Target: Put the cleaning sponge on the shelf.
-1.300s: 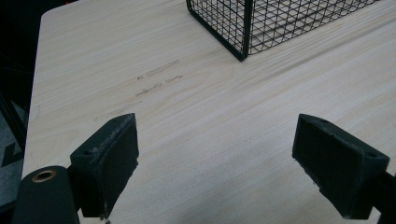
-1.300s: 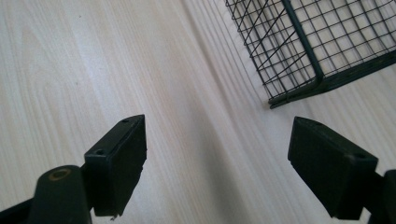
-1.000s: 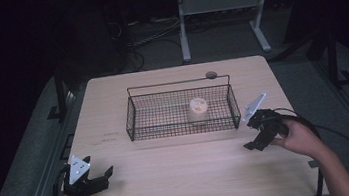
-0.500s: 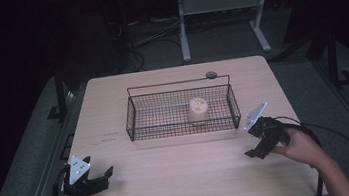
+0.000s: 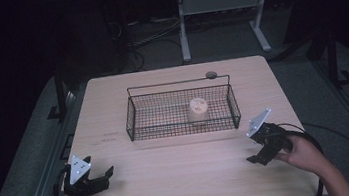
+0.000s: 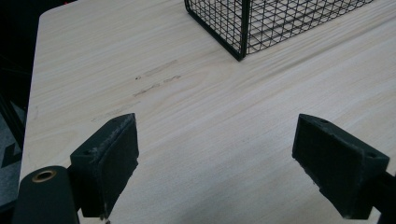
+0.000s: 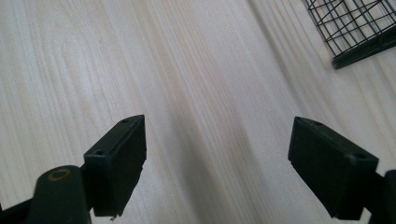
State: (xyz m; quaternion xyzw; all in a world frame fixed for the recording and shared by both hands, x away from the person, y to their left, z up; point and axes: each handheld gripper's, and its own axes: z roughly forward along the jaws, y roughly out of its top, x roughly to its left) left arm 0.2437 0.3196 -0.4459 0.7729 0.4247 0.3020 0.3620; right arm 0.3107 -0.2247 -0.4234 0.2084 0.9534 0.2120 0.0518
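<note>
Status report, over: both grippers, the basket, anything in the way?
Left gripper open, right gripper open, both empty. Cup upright inside basket. Table between grippers bare.

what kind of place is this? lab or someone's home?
Probably a lab or recording room: dim room, one lit wooden table with a wire basket, cables on the floor and a metal stand behind.

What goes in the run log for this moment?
left gripper: open, empty | right gripper: open, empty | wire basket: mid-table, holds pale cup
</note>
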